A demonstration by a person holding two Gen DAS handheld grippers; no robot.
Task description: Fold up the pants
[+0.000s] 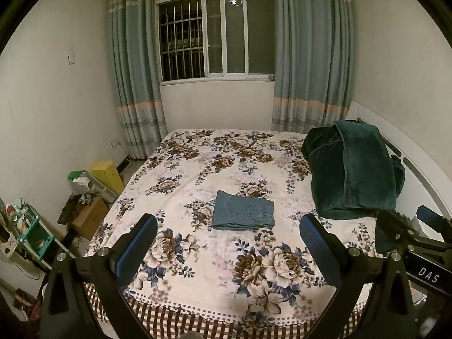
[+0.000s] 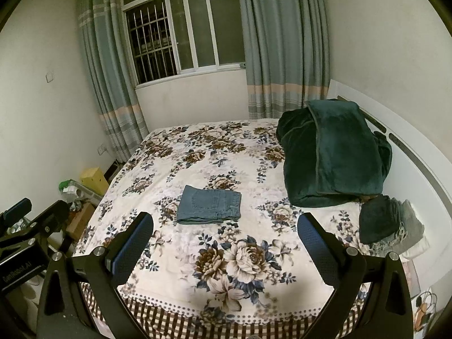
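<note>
Blue denim pants lie folded into a small rectangle in the middle of the floral bed cover. They also show in the right wrist view. My left gripper is open and empty, held above the bed's near end, short of the pants. My right gripper is open and empty too, at about the same height and distance. The right gripper's body shows at the right edge of the left wrist view. The left gripper's body shows at the left edge of the right wrist view.
A dark green blanket is heaped at the bed's right side by the white headboard. Small folded cloths lie near it. Boxes and clutter stand on the floor left of the bed. A curtained window is behind.
</note>
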